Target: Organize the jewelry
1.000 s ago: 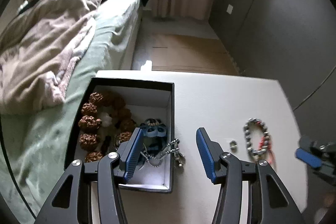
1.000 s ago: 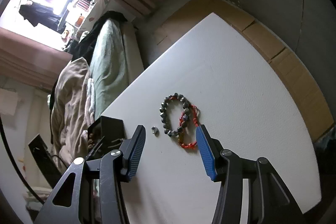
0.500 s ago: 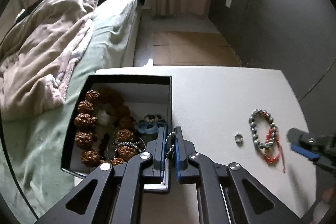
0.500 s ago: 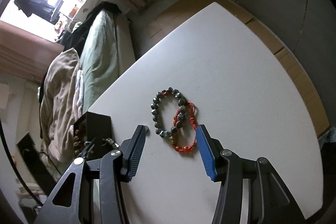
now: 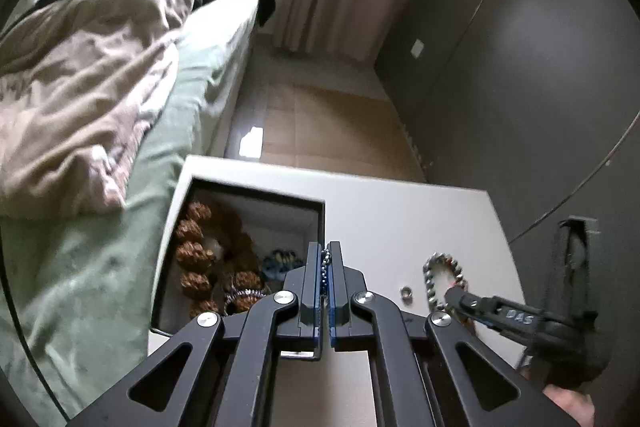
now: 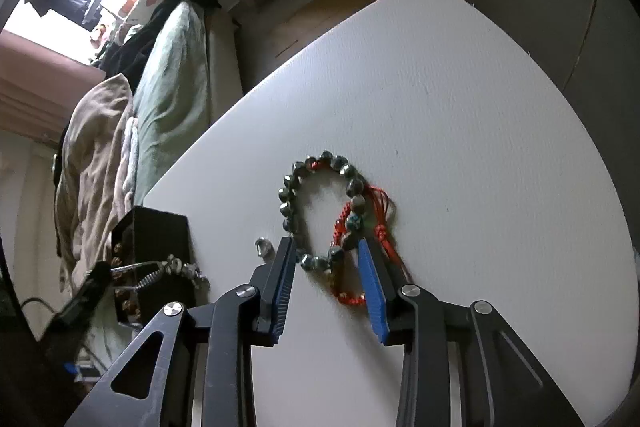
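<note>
My left gripper (image 5: 325, 257) is shut on a silver chain (image 5: 326, 263), held over the right wall of the black box (image 5: 248, 191). The right wrist view shows that chain (image 6: 172, 267) stretched above the box's edge. In the box lie a brown bead bracelet (image 5: 192, 255) and a blue piece (image 5: 282, 259). My right gripper (image 6: 324, 243) is down on the white table (image 6: 440, 107), jaws closing. The near end of the grey bead bracelet (image 6: 316, 261) is between its fingers, with a red cord bracelet (image 6: 352, 297) tangled under it. A small silver ring (image 6: 263, 247) lies just left.
A bed with a green sheet (image 5: 120, 227) and a beige blanket (image 5: 80, 87) runs along the table's left side. Wooden floor (image 5: 320, 123), pink curtains and a grey wall lie beyond the far edge. A hand (image 5: 568, 403) holds the right gripper's handle.
The left jaws closed on the silver chain at the box's edge and rose with it. The right gripper sank onto the two bracelets and its jaws narrowed around them.
</note>
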